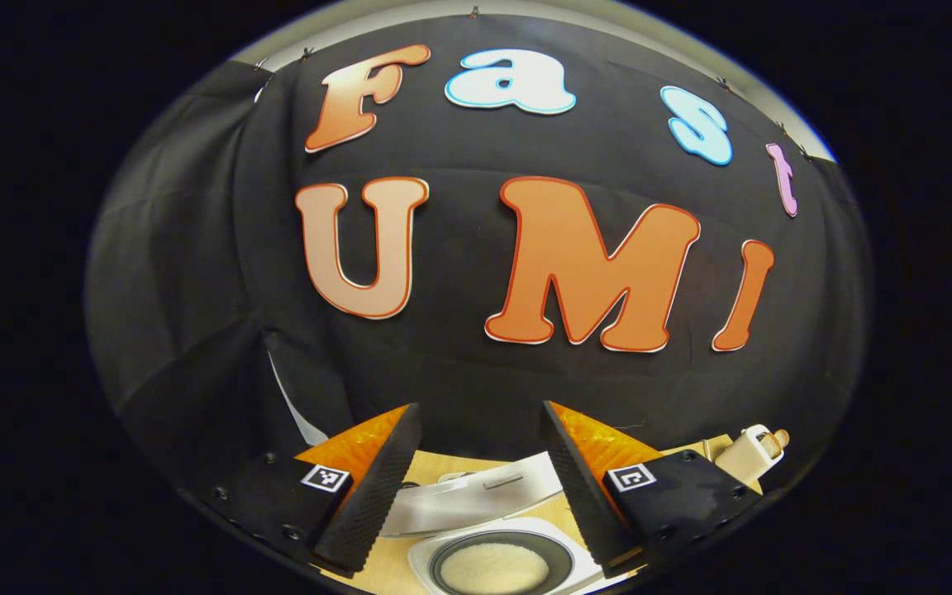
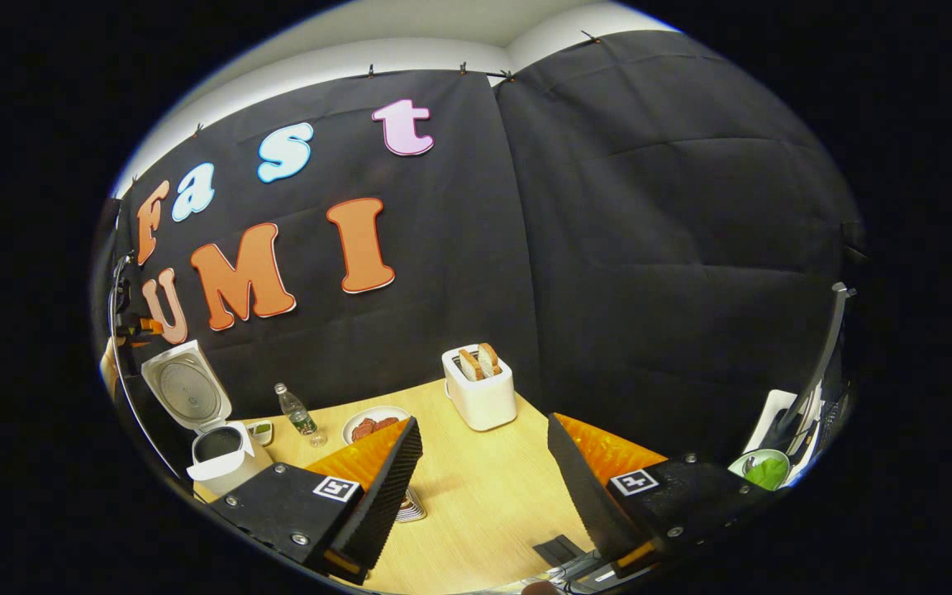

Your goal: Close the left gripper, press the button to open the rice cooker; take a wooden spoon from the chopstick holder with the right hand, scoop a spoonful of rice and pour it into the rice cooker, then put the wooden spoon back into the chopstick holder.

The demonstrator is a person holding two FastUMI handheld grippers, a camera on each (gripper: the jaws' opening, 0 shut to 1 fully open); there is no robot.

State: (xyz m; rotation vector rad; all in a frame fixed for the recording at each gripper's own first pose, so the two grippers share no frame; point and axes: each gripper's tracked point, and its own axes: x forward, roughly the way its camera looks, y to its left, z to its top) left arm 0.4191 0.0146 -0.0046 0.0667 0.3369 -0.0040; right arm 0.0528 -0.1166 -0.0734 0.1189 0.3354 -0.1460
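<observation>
On the desk [image 2: 476,487] at far left in the right gripper view, the cooker [image 2: 216,454] stands w/ lid [image 2: 187,395] up, so the button step looks done. Rice bowl [image 1: 494,566] sits right below the left tongs [image 1: 480,475], which are released, empty. Right tongs [image 2: 484,487] also spread, nothing held, raised and aimed across the desk toward the toaster [image 2: 480,388]. Risk: spoon holder isn't clearly identifiable, so a blind reach may clip the bottle [image 2: 298,413] or plate [image 2: 373,426].

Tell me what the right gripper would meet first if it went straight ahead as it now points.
Probably the bare wooden table, just short of the white toaster; the right gripper is open and holds nothing. Depth is hard to judge.
</observation>
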